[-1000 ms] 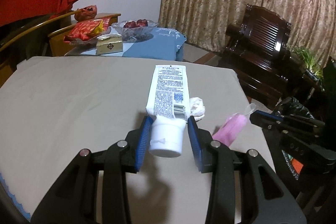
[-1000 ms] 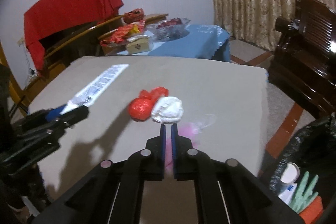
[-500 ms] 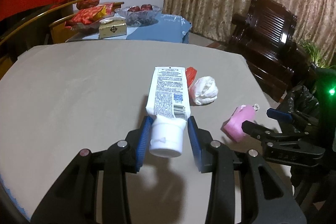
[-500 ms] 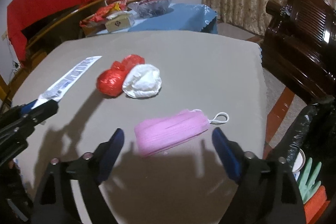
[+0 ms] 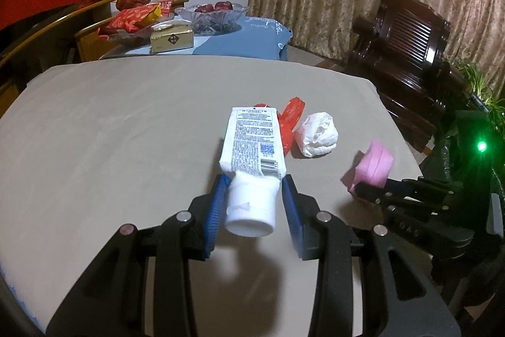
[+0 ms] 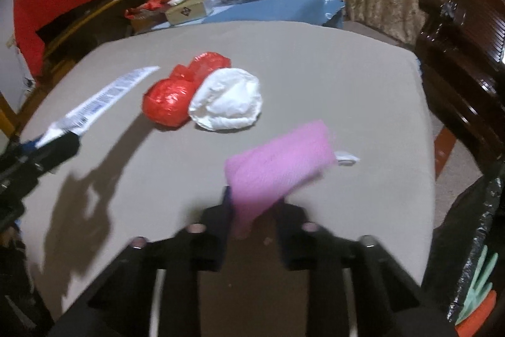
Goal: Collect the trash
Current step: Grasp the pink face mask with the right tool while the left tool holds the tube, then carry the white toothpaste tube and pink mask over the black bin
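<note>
My left gripper (image 5: 255,182) is shut on a white tube (image 5: 252,147), holding it by the cap end above the table; the same tube (image 6: 104,97) shows at the left of the right wrist view. My right gripper (image 6: 254,207) has its jaws closing, with a pink face mask (image 6: 277,166) pinched between the pads and its free end sticking up. In the left wrist view the mask (image 5: 374,166) stands at the tip of the right gripper (image 5: 363,188). A crumpled white wad (image 6: 227,103) and a red wrapper (image 6: 170,100) lie side by side on the table.
The beige table (image 5: 110,131) ends close on the right. Beyond that edge hangs a black trash bag (image 6: 473,242) with a green glove inside. A dark wooden chair (image 5: 404,52) stands at the back right, and a blue-covered side table (image 5: 240,37) holds snacks and a bowl.
The right gripper opened wide around the pink mask lying on the table, then closed on it and tipped it up. Both grippers sank toward the table. The left still holds the tube.
</note>
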The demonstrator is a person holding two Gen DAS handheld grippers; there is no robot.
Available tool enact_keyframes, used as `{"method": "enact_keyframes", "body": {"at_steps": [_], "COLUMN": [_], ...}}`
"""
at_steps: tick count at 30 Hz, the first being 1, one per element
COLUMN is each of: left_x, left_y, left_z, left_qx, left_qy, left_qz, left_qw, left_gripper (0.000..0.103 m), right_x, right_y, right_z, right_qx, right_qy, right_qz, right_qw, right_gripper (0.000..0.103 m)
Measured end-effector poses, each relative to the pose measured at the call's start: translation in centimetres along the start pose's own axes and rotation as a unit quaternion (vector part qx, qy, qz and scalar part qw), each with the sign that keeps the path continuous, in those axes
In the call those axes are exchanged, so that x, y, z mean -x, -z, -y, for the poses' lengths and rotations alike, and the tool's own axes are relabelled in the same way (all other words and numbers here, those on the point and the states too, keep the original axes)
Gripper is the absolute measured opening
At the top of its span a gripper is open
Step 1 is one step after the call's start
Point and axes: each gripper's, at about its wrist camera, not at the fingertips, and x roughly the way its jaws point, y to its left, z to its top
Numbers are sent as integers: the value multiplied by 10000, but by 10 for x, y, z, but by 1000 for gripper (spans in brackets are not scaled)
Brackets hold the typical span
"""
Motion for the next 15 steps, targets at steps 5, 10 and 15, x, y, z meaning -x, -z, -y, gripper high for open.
{"method": "enact_keyframes", "body": {"at_steps": [5, 10, 15], "left_x": [6, 17, 35], "left_y": [-3, -11, -19], "left_z": [4, 15, 29], "left_qx": [-21, -62, -121], "left_qy": [28, 75, 202], "left_qz": [64, 175, 367], "left_qw": [10000, 9998, 9990], "left_gripper": [36, 35, 35], "right_x": [28, 63, 99], "right_y": [-6, -13, -15], "right_z": [-2, -4, -4], "right_qx": [-3, 34, 36], "right_qy": [-127, -177, -163], "right_qz": [296, 599, 859], "right_qw": [9995, 9980, 9962], "right_gripper": [16, 16, 16]}}
